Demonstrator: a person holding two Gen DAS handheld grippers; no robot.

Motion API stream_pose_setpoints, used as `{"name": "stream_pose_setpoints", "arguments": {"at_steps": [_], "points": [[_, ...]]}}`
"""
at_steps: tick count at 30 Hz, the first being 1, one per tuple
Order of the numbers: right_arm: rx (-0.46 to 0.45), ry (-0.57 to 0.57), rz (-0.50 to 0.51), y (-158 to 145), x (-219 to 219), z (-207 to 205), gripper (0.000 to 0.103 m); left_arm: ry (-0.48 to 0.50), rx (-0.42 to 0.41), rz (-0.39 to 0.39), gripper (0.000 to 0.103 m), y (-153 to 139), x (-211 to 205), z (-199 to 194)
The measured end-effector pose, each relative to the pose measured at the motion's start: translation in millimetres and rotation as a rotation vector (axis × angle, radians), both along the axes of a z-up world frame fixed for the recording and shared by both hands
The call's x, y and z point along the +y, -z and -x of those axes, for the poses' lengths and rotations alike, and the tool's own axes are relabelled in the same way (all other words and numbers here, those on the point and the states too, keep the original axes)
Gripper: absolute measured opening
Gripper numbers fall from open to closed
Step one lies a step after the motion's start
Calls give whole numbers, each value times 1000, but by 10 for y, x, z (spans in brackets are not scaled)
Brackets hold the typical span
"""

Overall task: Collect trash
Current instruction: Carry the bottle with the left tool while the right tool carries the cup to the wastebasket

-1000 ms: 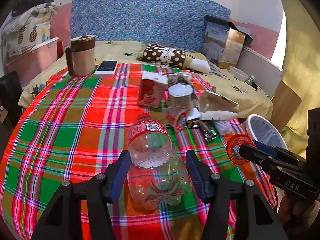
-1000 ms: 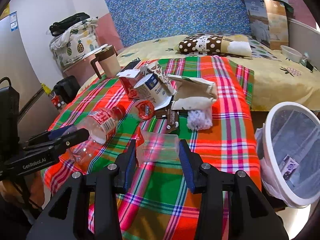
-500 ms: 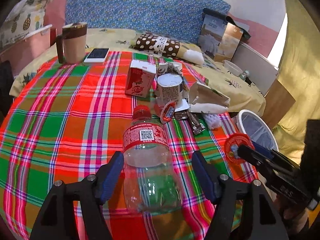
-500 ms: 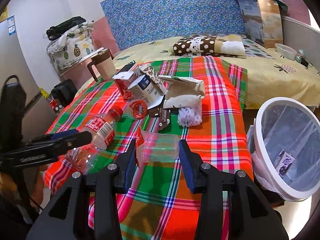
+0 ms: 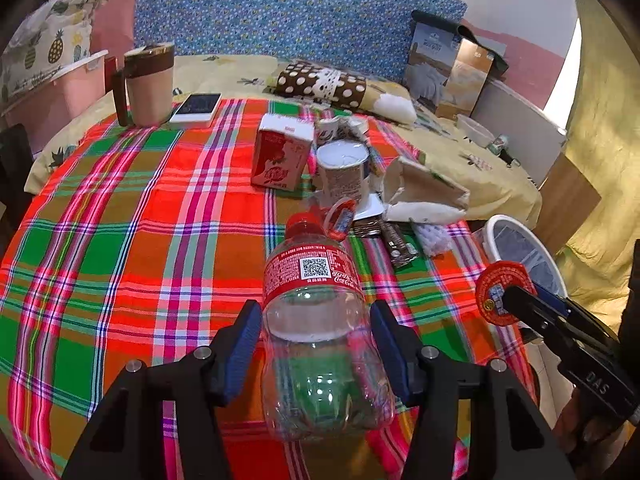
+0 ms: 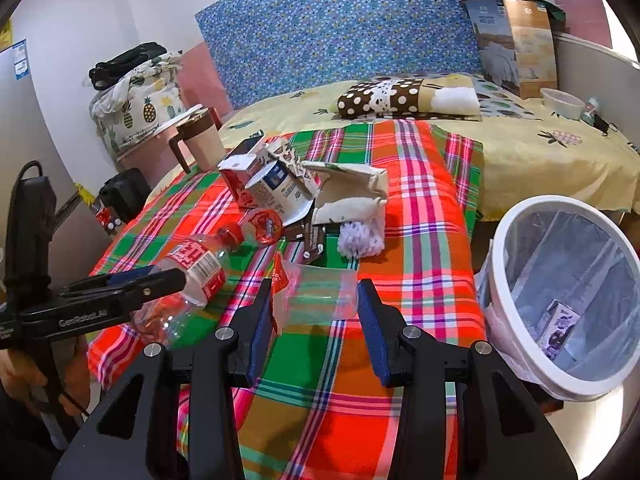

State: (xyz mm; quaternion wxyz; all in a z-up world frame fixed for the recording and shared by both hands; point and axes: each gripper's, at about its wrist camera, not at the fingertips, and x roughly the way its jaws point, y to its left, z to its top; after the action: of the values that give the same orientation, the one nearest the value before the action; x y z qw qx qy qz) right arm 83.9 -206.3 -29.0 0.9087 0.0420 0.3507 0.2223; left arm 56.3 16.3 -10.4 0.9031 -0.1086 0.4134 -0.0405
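We hold a clear plastic soda bottle with a red label and red cap between the blue pads of our left gripper. The pads press against both its sides, so it is gripped, cap pointing away from us, above the near part of the red, green and pink plaid tablecloth. Whether the bottle touches the cloth we cannot tell.

Our right gripper clamps a clear plastic cup with a peeled red foil lid, held on its side, the lid flap toward the left. From the left camera only the round red lid shows at the gripper's tip.

Just to the right of the cup stands a white-rimmed trash bin lined with a plastic bag, off the table's right edge; a small carton lies inside it.

Farther along the cloth sits a heap of litter: a red and white drink carton, a white paper cup, a crumpled beige paper bag and a dark snack wrapper.
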Motion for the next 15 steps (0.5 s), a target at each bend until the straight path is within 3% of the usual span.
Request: {"name": "stream_pose_setpoints", "arguments": {"at_steps": [15], "points": [[-30, 100, 0, -71, -336, 51, 43, 122, -119, 29, 56, -303, -430, 71]]}}
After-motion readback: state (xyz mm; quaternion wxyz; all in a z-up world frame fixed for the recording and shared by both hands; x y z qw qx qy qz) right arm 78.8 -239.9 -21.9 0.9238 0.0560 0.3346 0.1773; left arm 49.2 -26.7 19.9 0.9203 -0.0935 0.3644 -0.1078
